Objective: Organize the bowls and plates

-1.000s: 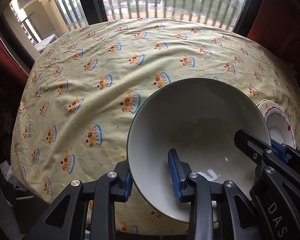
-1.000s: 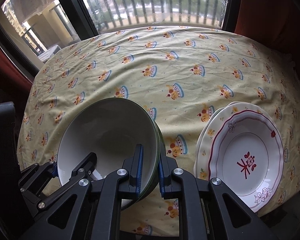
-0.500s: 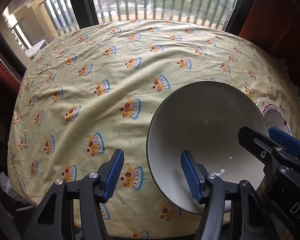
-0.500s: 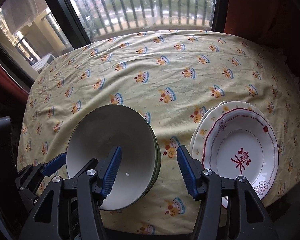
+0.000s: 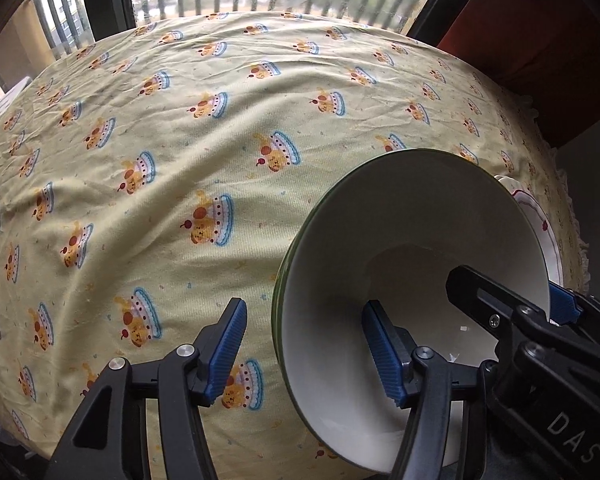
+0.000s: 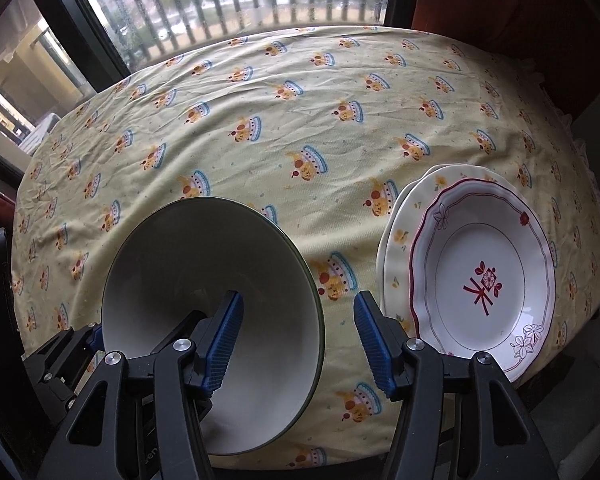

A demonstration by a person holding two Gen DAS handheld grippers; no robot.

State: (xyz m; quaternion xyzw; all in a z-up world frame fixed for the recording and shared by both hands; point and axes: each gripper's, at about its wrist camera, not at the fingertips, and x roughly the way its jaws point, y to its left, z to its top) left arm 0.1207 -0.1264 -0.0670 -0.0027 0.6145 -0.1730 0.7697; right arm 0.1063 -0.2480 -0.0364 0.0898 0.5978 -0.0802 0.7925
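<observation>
Right wrist view shows the bowl stack (image 6: pixel 204 280), white inside with green rims, sitting on the cloth-covered bench (image 6: pixel 300 120), and just beside it to the right the plate stack (image 6: pixel 480 272), a red-trimmed plate on top of a yellow-flowered one. The right hand-held gripper (image 6: pixel 298 344) stands released, its two blue pads either side of the bowls' right rim without pressing it. From the left wrist view the left hand-held gripper (image 5: pixel 312 352) is likewise released, straddling the left rim of the same bowl stack (image 5: pixel 412 248), one pad inside and one out over the tablecloth; the plates (image 5: pixel 536 216) peek out behind. Judging by this, the sorting looks nearly or fully done: bowls nested together, plates piled together, nothing else loose on the cloth. What seems left is only to draw both grippers clear, and perhaps to square the slightly offset plates.
</observation>
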